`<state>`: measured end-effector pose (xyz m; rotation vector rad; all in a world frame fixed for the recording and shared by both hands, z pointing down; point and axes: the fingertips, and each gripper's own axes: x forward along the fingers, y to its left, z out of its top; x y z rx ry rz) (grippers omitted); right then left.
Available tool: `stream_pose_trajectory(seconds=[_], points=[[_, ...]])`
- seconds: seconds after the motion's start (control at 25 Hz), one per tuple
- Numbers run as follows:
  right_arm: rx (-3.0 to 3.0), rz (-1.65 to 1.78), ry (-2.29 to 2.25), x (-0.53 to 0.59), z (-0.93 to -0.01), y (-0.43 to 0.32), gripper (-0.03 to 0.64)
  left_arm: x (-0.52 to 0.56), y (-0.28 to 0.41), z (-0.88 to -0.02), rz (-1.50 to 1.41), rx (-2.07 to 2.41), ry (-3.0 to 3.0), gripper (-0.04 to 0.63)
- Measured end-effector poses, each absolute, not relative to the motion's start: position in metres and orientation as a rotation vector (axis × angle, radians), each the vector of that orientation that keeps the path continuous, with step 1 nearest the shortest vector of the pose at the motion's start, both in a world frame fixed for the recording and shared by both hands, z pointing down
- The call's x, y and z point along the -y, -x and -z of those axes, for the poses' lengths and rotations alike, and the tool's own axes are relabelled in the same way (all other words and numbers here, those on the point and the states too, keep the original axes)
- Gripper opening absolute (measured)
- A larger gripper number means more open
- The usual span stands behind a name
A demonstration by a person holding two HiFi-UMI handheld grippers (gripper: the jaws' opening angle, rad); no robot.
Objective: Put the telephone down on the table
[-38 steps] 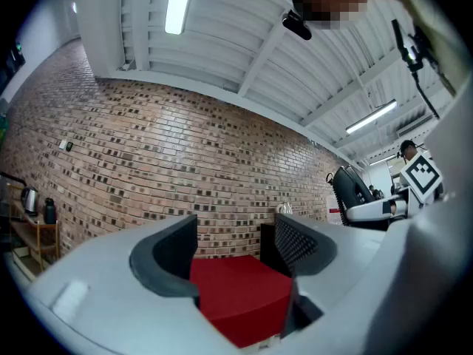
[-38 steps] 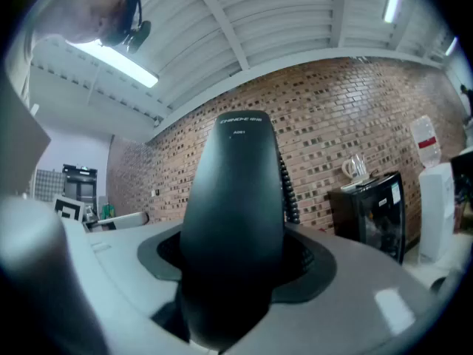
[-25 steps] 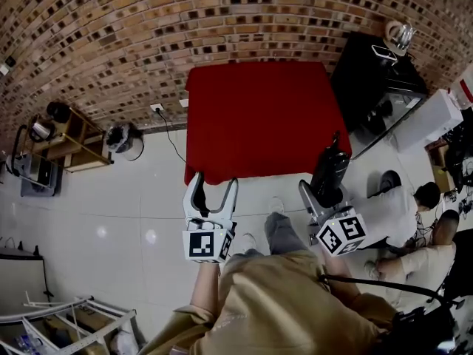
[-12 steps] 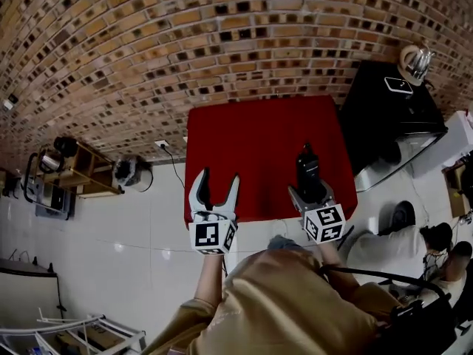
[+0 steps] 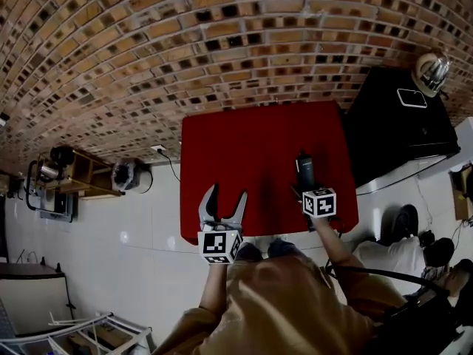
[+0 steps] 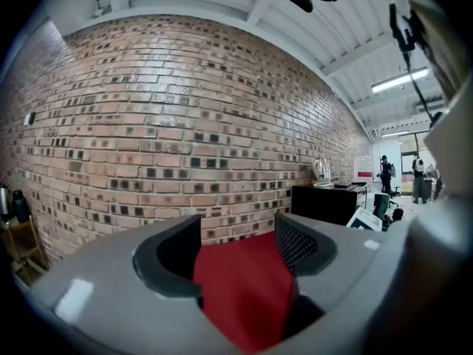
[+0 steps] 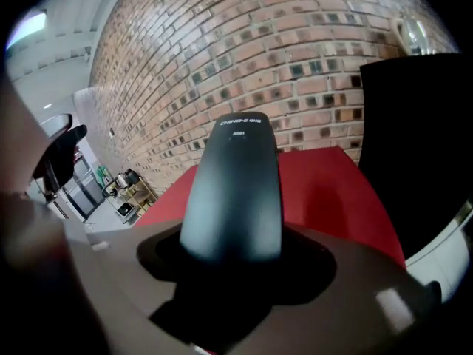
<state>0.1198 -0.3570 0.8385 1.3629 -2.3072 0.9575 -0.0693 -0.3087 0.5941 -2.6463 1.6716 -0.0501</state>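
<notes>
We hold the telephone (image 5: 304, 167) in our right gripper (image 5: 304, 188) over the red table (image 5: 244, 146) | left gripper (image 5: 226, 195), jaws apart, at its near edge | brick wall (image 5: 185, 43) behind

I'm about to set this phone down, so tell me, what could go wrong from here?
The telephone sticks out long beyond the right gripper, held only by one end; released before it rests on the red table, it could drop or topple. The open left gripper hovers nearby and might bump it.

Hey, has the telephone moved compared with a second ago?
Yes. The telephone, held in the right claw, has gone forward from the red table's near right corner to above the tabletop, farther in from the near edge.
</notes>
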Motion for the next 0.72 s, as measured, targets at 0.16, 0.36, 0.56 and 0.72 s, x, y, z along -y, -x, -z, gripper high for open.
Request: stream_pose_trajectory(seconds=[0.16,0.36,0.56,0.72], points=[[2.202,-0.981,-1.367,0.407,-0.891,-0.131,0.287,0.335,0.079,-0.619,0.115,-1.666,2.691,0.308],[2.023,-1.086,-1.335,0.453,-0.96,-0.137,0.288,0.366,0.087,-0.625,0.148,-1.655,2.693,0.308],[1.916,-1.152,-1.317,0.474,-1.004,-0.131,0.296,0.377,0.099,-0.632,0.219,-1.627,2.689,0.308],[1.897,-1.15,-1.339,0.488,-1.011,-0.121,0.301,0.382,0.122,-0.65,0.241,-1.683,2.688,0.308]])
